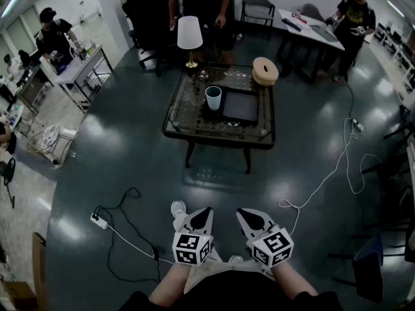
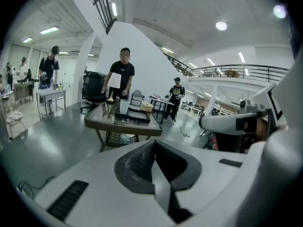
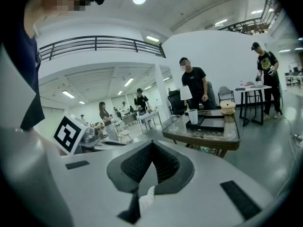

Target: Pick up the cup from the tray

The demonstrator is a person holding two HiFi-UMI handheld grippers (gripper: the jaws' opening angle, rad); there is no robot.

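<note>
- My left gripper (image 1: 207, 210): jaws pressed together, nothing between them, held low in front of me.
- My right gripper (image 1: 242, 212): jaws also together and empty, just beside the left one, marker cube on top.
- Both grippers point toward the glass-top table (image 1: 217, 137) and are well apart from it, with bare dark floor between.
- Black tray (image 1: 241, 106) lies flat on the middle of the tabletop.
- Cup (image 1: 213, 97): light-coloured, upright, standing in the tray at its left end. The inside looks dark from above, and I can't tell whether anything is in it.
- Apart from the cup, the tray bottom shows only a flat dark surface.
- Table lamp (image 1: 189, 34) with a white shade stands at the far left edge of the table, behind the cup.
- Tan round spool-like object (image 1: 265, 70) sits at the far right corner of the table, outside the tray.
- A person (image 1: 202, 2) stands just behind the table.
- White power strip (image 1: 98, 220) with its cable lies on the floor to my left.
</note>
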